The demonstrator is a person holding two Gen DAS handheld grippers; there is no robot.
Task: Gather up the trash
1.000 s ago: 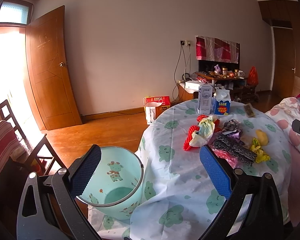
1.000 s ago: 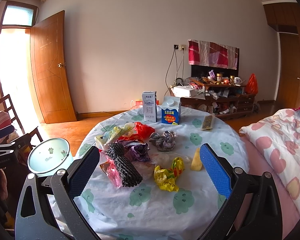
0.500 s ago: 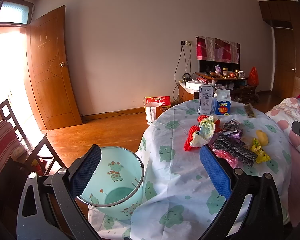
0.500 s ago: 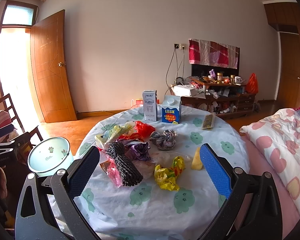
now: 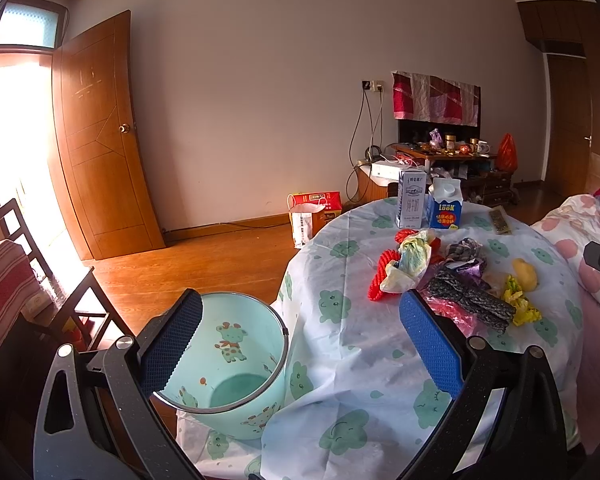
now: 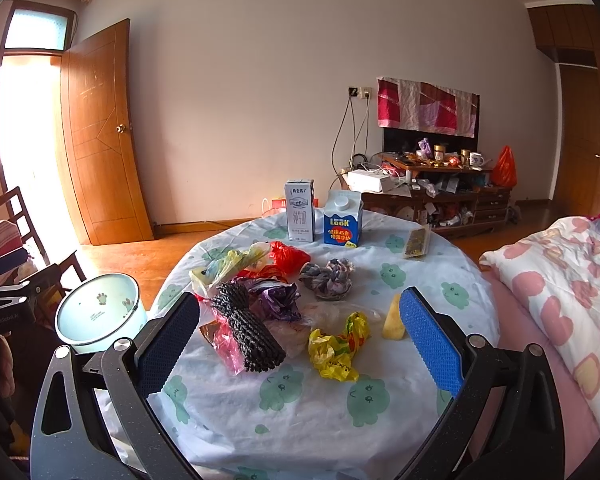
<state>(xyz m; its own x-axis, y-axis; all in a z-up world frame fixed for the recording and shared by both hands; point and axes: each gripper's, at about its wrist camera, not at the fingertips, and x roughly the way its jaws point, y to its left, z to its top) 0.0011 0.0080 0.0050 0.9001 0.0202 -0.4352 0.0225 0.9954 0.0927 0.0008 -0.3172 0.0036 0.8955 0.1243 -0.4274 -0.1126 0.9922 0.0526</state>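
A pile of trash lies on the round table (image 6: 340,408): a yellow wrapper (image 6: 334,346), a black foam net (image 6: 246,330), purple foil (image 6: 278,300), a red bag (image 6: 288,254), a yellow-green bag (image 6: 230,262), a grey crumpled wrapper (image 6: 326,278) and a yellow piece (image 6: 392,318). My right gripper (image 6: 300,344) is open and empty, in front of the pile. My left gripper (image 5: 298,348) is open and empty, above the mint bin (image 5: 228,364) at the table's left edge. The pile also shows in the left wrist view (image 5: 452,280).
A white milk carton (image 6: 299,210), a blue carton (image 6: 343,224) and a flat packet (image 6: 417,242) stand at the table's far side. A bed with a pink quilt (image 6: 556,280) is on the right. A chair (image 5: 16,280) is at left. A cluttered cabinet (image 6: 432,196) stands by the wall.
Both views have shifted very slightly. Nothing was taken hold of or moved on the table.
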